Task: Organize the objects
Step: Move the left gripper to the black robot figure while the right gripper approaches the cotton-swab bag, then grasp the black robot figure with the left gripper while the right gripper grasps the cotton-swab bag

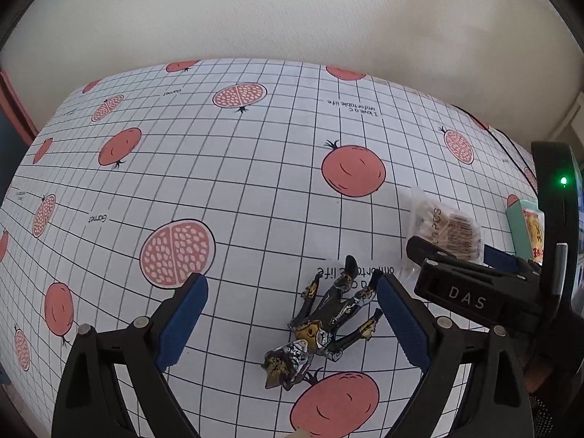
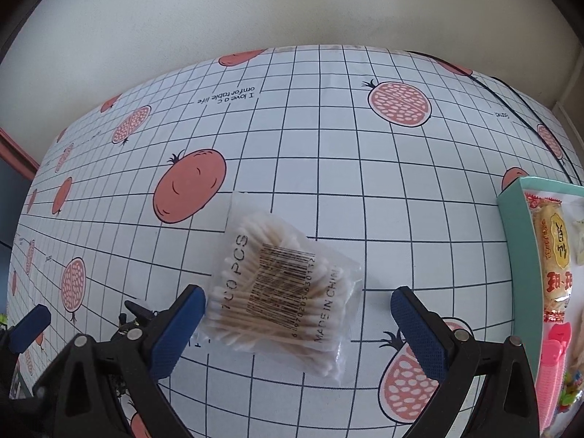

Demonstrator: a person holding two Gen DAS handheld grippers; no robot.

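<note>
The left claw [image 1: 292, 321] is standing wide open, its blue-padded fingers [image 1: 184, 323] spread to either side of a small action figure [image 1: 321, 325] that is lying flat on the bench [image 1: 255, 182]. The figure is dark, almost black, with gold and silver detailing; its head is pointing toward the camera and its legs are stretching away, limbs splayed. It is sitting nearer the claw's right finger than its left, and whether that finger is touching it cannot be told. Nothing is being gripped.

The right claw [image 2: 297, 328] is also standing open and is holding nothing. Between its fingers is lying a clear plastic bag of cotton swabs [image 2: 281, 292], tilted at an angle to the grid lines of the cloth. The swabs have pale wooden sticks and white tips, packed in a dense bundle. The bag is carrying a black barcode and the printed words "100 PCS" and "MADE IN CHINA". Its lower left edge is lying just beside the claw's left finger, while the right finger is standing apart from it.

The bench is wearing a white cloth with a dark grid and pink pomegranates, whole and halved. To the right, a teal-walled box [image 2: 518, 255] is holding a yellow snack packet [image 2: 553, 255] and a pink plastic item [image 2: 553, 361]. Beyond the bench, a plain cream wall [image 2: 292, 11] is rising.
</note>
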